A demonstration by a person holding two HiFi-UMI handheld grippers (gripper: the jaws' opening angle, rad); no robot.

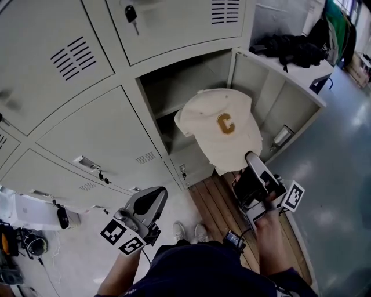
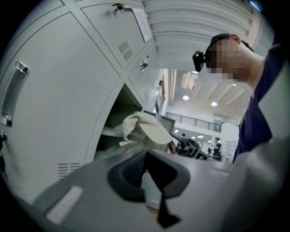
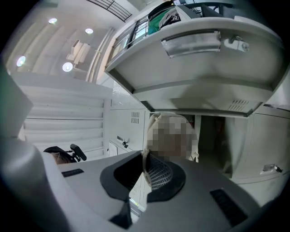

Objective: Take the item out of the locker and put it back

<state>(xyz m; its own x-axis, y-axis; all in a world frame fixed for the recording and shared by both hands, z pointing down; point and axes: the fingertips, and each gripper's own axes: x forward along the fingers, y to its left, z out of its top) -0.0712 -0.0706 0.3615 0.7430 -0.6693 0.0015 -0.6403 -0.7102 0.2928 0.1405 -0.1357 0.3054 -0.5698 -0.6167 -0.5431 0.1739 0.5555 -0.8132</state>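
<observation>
A person stands before a bank of pale metal lockers (image 1: 87,133) with a two-jaw tool in each hand. The right gripper (image 1: 250,158) is angled upward, its jaws pinching the brim of a cream cap (image 1: 223,130) with a mustard letter C on the front. The right gripper view shows the brim's mesh-patterned underside (image 3: 158,171) clamped between the dark pads. The cap hangs in the air in front of the open compartment (image 1: 191,78), level with its inner shelf (image 1: 174,107). It touches neither the shelf nor the compartment walls, and the open door (image 1: 278,98) stands out to the right. From the left gripper view the cap (image 2: 145,129) sits at the mouth of the compartment.

The left gripper (image 1: 153,197) is held low and well apart from the cap, beside the closed doors at the lower left. Its jaws are pressed together with nothing between them.

A key (image 1: 131,13) hangs from the lock of a door in the row above. A black bag (image 1: 293,49) lies on a white surface beyond the open door. The person's shoes (image 1: 188,232) stand beside a strip of wooden boards (image 1: 217,203).
</observation>
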